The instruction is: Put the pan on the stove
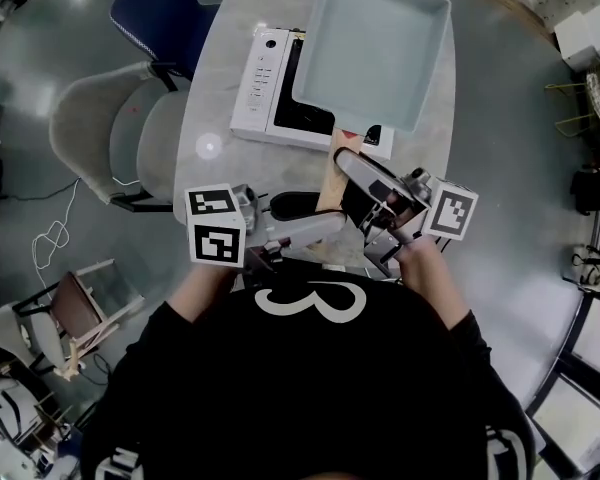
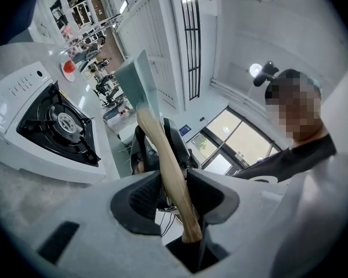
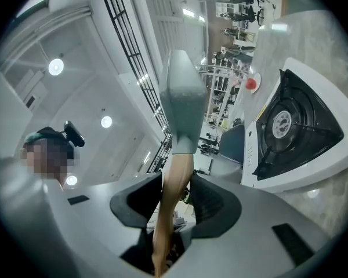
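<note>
inventory, nearest item first.

- left tongs: clamped on the pan's wooden handle, pads pressed against both sides of it, on the near side of the stove.
- right tongs: likewise clamped on the same handle, coming in from the opposite side; the two tongs meet over the worktop's near edge, short of the stove.
- pan: square, pale grey-blue, empty. it is held in the air by its handle; the head view shows it over the stove's burner side, and both gripper views show it raised clear of the burner.
- stove: white body, black burner grate, control strip on its left; it rests on the worktop.
- small red item: on the worktop beyond the stove.
- grey chair: beside the worktop, left of the stove.
</note>
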Available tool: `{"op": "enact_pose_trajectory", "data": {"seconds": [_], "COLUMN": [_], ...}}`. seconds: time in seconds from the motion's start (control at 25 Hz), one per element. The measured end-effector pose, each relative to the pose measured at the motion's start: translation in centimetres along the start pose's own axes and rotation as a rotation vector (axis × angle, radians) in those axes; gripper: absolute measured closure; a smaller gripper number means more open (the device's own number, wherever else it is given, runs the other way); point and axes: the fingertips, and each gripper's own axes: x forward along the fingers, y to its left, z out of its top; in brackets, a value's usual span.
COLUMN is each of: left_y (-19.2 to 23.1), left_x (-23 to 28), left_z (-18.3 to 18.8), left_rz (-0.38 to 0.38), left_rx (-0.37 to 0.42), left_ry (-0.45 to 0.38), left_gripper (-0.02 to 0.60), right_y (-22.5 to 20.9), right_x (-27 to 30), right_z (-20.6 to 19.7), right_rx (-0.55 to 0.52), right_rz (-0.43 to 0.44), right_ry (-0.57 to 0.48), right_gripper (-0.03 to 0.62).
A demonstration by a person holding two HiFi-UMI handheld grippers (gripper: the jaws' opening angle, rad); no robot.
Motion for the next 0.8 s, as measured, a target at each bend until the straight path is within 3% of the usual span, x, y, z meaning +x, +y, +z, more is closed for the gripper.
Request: {"op": "enact_pose_trajectory", "data": {"seconds": [0.8], "left_y": [3.2], "left_x": [-0.8], "left_z": [-1.6], "left_rz": [-0.006], "left_rx": [-0.081], "left_ry": [0.053], "left_gripper": [0.431], "right_y": [-4.3], "right_x": [-0.2], "right_z": [-1.2], "right_rx": [0.069], "right_rz": [-0.076], "right_ry": [-0.041], "right_gripper": [0.448]}}
